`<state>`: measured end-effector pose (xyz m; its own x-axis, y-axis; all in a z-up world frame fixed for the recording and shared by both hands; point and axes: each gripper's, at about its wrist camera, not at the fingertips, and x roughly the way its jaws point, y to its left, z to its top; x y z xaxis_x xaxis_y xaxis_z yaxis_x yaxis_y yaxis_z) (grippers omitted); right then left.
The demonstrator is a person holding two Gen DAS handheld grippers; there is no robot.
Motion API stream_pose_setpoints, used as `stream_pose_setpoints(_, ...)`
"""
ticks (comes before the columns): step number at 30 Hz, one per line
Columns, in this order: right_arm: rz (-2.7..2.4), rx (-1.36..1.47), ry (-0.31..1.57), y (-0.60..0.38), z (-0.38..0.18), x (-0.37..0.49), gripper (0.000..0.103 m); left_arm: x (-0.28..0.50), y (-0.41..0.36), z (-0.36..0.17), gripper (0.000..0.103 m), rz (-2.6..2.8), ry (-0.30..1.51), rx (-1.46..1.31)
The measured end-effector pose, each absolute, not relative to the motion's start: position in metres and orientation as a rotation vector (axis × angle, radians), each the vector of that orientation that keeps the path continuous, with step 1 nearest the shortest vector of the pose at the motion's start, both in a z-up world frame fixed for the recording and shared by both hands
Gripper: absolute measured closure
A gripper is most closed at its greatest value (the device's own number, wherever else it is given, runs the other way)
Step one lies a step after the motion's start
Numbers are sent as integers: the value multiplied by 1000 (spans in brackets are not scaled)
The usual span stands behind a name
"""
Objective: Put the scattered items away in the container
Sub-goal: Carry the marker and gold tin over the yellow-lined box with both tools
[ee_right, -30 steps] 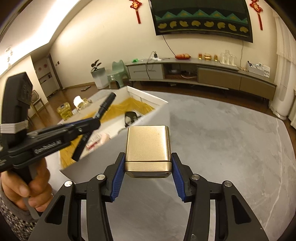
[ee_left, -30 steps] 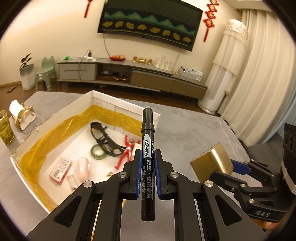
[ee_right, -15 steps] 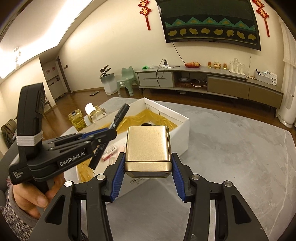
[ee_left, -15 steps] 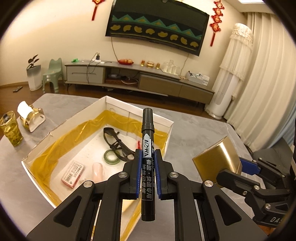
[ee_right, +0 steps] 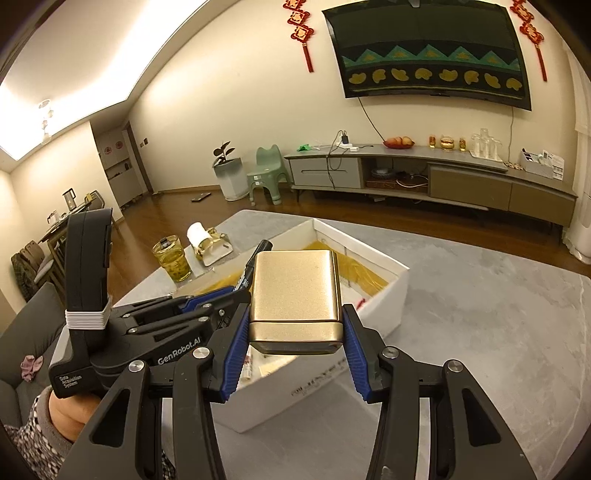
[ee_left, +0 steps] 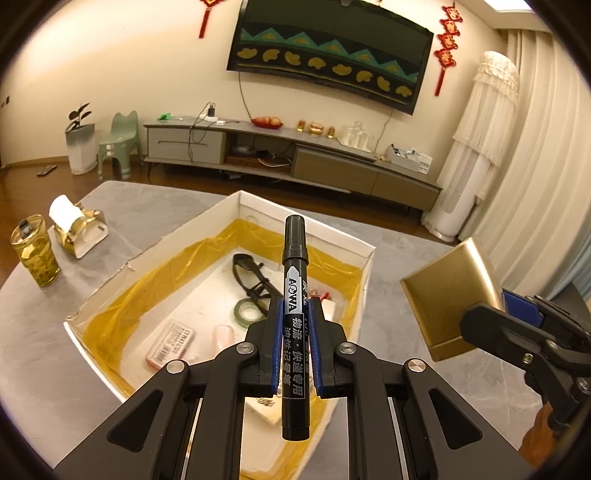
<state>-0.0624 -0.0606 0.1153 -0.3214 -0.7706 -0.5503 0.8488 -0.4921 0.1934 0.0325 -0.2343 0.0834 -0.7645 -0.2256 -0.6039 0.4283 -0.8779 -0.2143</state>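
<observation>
Marker (ee_left: 294, 314) stands clamped in our left gripper (ee_left: 294, 347) above the white box (ee_left: 303, 221), while our right gripper (ee_right: 293, 350) grips a gold case (ee_right: 293, 291) over the box's near wall, near the grey tabletop's (ee_right: 480, 332) left edge.

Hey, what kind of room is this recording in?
Most likely a home living room: a wall-mounted TV above a long low cabinet, floor-length curtains, and red festive knots on the wall.

Your gold tin (ee_right: 295, 291) hides most of the marker (ee_right: 255, 264) in the right view; the white box's (ee_left: 110, 295) near corner is hidden by your left claw (ee_left: 295, 347).
</observation>
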Motion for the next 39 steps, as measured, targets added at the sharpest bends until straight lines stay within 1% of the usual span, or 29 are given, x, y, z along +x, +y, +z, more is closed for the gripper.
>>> stream_pose_setpoints(8,-1944,736,164,-86,110,-62,54,54,-262,94,89,-2584,511,792)
stream_pose_setpoints(12,-1943,733,193,-100,111,-61,53,53,-278,103,89,-2569,487,790)
stream_pose_setpoints(17,-1946,708,226,-112,121,-63,54,41,-298,115,89,-2568,507,823)
stream_pose_setpoints(20,-1942,713,232,-119,126,-69,54,20,-307,118,89,-2548,461,896)
stream_pose_setpoints(23,-1930,725,246,-127,129,-75,54,1,-316,112,89,-2515,407,980)
stream_pose_setpoints(28,-1924,726,318,-146,130,-80,54,-5,-330,85,89,-2487,455,1067)
stream_pose_setpoints(32,-1908,744,378,-163,121,-82,54,-11,-335,75,89,-2471,398,1113)
stream_pose_setpoints(39,-1847,826,419,-193,90,-83,54,-17,-344,65,89,-2415,284,1130)
